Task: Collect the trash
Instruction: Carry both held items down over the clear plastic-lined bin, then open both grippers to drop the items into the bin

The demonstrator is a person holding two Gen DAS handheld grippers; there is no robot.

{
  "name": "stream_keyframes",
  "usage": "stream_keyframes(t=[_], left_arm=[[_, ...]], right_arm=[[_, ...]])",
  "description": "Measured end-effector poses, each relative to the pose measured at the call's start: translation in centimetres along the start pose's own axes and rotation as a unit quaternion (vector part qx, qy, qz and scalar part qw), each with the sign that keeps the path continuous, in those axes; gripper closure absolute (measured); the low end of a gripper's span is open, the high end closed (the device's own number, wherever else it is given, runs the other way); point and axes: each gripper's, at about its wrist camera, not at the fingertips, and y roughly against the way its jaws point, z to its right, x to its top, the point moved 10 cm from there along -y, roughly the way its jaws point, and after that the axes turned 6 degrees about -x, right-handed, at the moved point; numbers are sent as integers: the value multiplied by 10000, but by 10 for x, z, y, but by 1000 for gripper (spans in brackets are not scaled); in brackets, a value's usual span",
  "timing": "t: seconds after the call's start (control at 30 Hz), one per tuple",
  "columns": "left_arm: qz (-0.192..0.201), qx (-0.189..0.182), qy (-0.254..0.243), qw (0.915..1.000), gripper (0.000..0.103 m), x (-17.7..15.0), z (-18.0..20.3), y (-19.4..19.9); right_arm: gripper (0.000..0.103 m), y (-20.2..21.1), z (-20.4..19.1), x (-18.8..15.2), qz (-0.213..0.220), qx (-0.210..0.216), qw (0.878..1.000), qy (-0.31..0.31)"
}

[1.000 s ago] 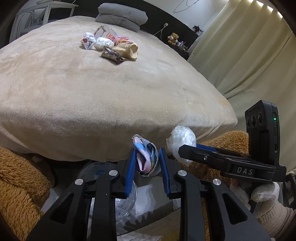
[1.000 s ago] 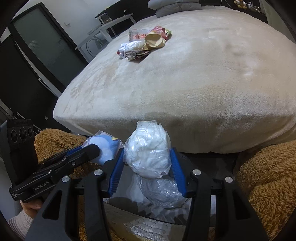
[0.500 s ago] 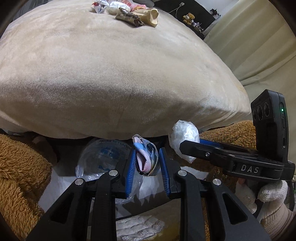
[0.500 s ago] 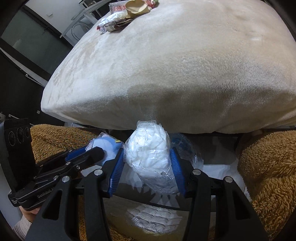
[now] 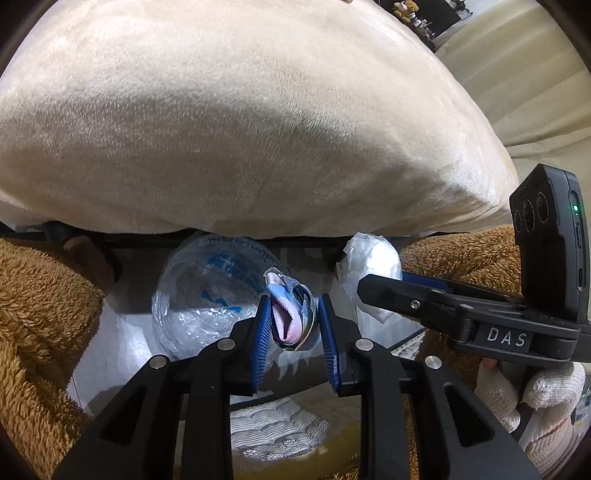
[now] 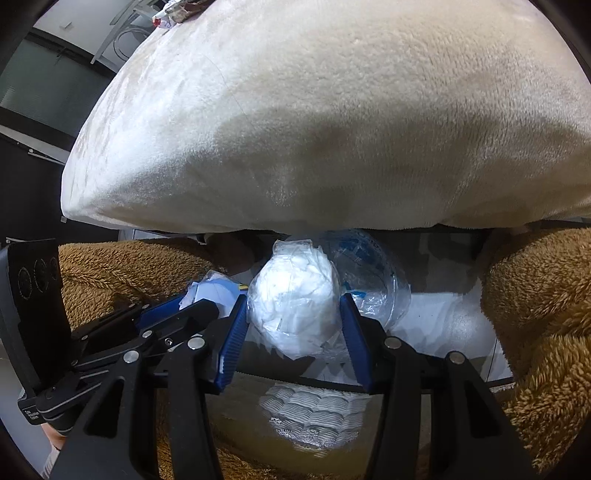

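Observation:
My left gripper [image 5: 291,325] is shut on a crumpled blue and pink wrapper [image 5: 290,314], held over a dark bin [image 5: 122,332] below the bed's front edge. My right gripper [image 6: 293,314] is shut on a white crumpled plastic ball [image 6: 293,302] beside it; the ball also shows in the left wrist view [image 5: 369,269]. A clear plastic bag with blue print [image 5: 207,291] lies in the bin, also seen in the right wrist view [image 6: 373,280]. A little of the trash pile [image 6: 181,9] on the bed shows at the top edge.
The beige plush bed cover [image 5: 240,122] overhangs the bin. Brown fluffy fabric [image 5: 37,314] flanks the bin on both sides [image 6: 535,314]. A white patterned cloth [image 5: 273,428] lies below the grippers. A gloved hand [image 5: 535,398] holds the right gripper.
Both grippers have dropped lower and tilted down towards the bin, each still holding its trash. The bed top and trash pile have slid out of view upward.

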Motion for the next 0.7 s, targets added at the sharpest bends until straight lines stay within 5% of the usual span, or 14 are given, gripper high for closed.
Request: stream_keyframes(t=[0.5,0.6,0.7], left_arm=[[-175,233,63,9996,78,-3,-7,-8],[-157,260,129,9995,74,-2,-10,-9],[-96,304,132,9994,61,-1,-12,-7]], right_arm=[[52,-8,5,-2,-119,-22,9999,-68],[52,-8,6,0,-102,36,9999,-123],[40,-7,8,1,-74,87,9996,-247]])
